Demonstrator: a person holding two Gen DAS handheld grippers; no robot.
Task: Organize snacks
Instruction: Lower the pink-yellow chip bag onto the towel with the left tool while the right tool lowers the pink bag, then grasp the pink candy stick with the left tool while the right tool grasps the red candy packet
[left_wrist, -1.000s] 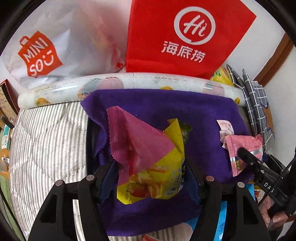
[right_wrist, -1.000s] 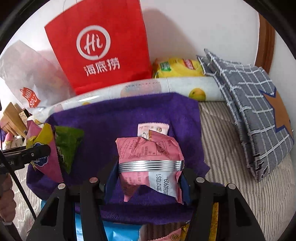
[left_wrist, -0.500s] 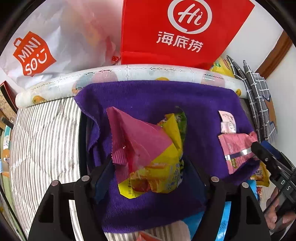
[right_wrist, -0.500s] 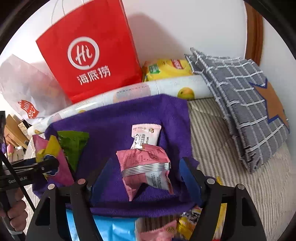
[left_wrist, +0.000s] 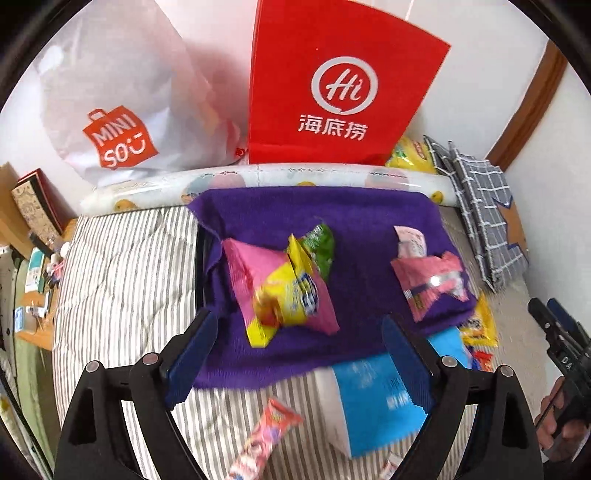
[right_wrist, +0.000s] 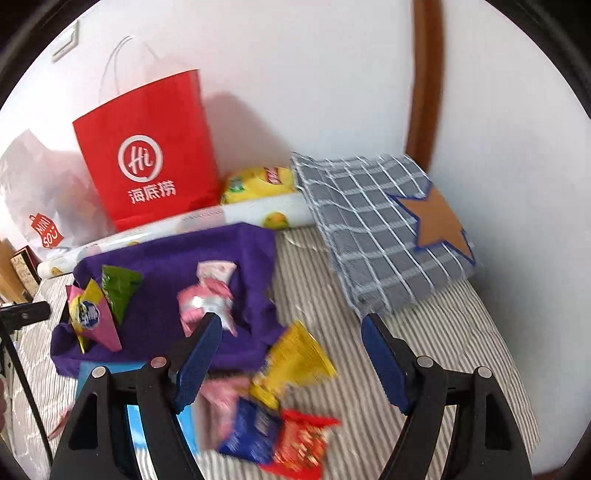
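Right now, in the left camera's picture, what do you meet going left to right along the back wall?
White shopping bag → red paper bag → yellow snack bag → grey checked cushion → brown wooden trim.

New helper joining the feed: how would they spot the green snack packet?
Find the red paper bag against the wall; the purple cloth lies before it. On the cloth's left side sits a pink-and-yellow packet; the green packet pokes out behind it, the only green one.
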